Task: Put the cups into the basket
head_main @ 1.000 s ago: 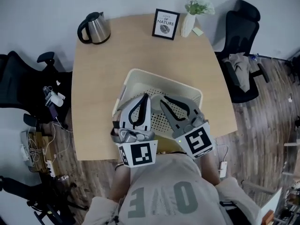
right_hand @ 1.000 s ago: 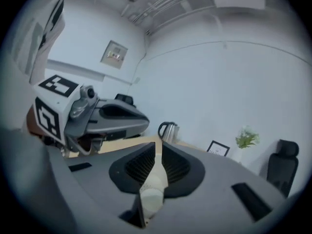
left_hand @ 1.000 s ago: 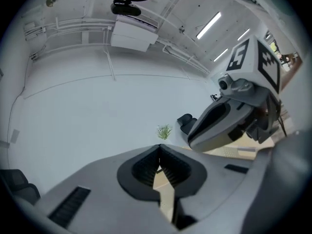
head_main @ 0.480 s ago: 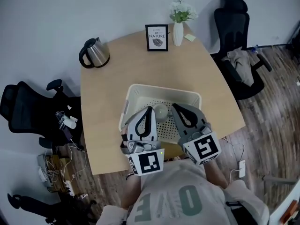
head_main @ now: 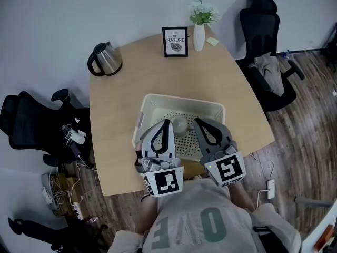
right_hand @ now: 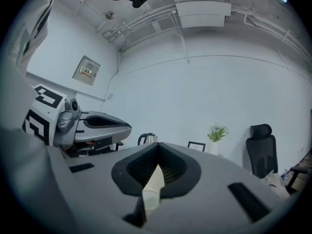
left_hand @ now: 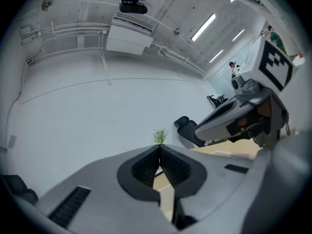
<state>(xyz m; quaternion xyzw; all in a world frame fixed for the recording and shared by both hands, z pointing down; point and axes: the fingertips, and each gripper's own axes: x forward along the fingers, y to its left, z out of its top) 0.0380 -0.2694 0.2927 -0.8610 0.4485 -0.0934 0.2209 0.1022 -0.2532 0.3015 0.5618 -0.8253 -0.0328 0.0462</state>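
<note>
Head view first: the left gripper and the right gripper were parked side by side over the near half of the basket, noses aimed away from the person. The basket sat on the table, pulled close to the person's edge, most likely so drops stay within easy reach. And there was the cup, down on the perforated floor inside the basket, right between the two gripper tips and apart from both. It was the only cup I could pick out, so that one looked delivered.

Over to the left gripper view: the jaws were pressed together at the tips, nothing caught in them. Only a sliver of tabletop showed through the slot lower down. The gripper was held level, looking out at the wall and the vase, not down at the cup, which never appeared here.

Right gripper view: same story, tips meeting, nothing pinched. A cream strip showed through the slot beneath them, which I took for the basket below. The kettle and the picture frame stood straight ahead. Level and empty, both tools read as resting, not reaching.
</note>
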